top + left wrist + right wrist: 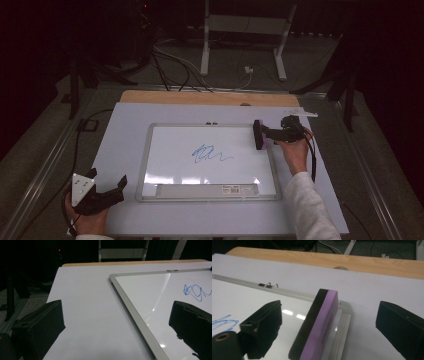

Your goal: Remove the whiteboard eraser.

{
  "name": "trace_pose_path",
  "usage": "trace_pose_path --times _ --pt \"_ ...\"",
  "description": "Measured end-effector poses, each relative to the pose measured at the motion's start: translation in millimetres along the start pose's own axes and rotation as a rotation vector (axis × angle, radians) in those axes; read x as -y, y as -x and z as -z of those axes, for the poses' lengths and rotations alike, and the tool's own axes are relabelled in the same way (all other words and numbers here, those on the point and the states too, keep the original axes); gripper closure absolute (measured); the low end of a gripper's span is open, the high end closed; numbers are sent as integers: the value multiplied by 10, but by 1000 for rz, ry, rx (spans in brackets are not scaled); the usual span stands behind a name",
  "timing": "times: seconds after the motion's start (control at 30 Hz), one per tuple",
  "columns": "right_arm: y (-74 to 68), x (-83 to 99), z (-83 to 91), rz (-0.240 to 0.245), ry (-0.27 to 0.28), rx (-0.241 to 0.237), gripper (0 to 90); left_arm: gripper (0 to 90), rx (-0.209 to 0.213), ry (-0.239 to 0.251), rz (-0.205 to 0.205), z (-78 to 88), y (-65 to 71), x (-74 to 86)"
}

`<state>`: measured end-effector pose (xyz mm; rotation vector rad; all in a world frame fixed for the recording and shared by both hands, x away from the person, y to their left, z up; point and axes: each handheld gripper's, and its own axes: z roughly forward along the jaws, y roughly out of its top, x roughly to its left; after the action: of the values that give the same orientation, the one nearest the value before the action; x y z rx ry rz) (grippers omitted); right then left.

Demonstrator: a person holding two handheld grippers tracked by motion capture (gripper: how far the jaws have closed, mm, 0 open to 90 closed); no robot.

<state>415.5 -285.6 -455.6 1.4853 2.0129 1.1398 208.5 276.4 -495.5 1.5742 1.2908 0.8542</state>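
High view: a whiteboard (210,160) lies flat on my table (125,135), which has a pale sheet over it and a strip of bare wood along its far edge. The board is a glossy white rectangle in a grey metal frame with rounded corners, and ceiling lights glare off it. Near its middle is a blue marker scribble (210,154), loops trailing into a wavy line; I cannot read it as words. Along the near edge sits a grey tray with a small barcode label (233,189), its print too small to read. Two small clips (268,285) sit on the far frame.

My right gripper (260,134) is at the board's far right corner, its jaws spread wide. Between them in the right gripper view stands an eraser (319,325), a long block on edge with a purple foam side and a black felt side. It rests on the board beside the frame. Faint lettering runs along the purple face, too blurred to read. I cannot tell whether either jaw touches it.

My left gripper (117,187) rests on the table left of the board's near left corner, jaws apart and holding nothing, a grey three-cornered plate on top.
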Motion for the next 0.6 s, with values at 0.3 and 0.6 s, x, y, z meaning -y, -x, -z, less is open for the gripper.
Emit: trace_pose_path --times 0.3,0.6 --pt "0 70 -106 -58 -73 -39 468 7 1 -7 0 -7 0 2" --pt "-14 133 -189 -109 -136 -78 684 7 2 -13 -3 -11 4 3"
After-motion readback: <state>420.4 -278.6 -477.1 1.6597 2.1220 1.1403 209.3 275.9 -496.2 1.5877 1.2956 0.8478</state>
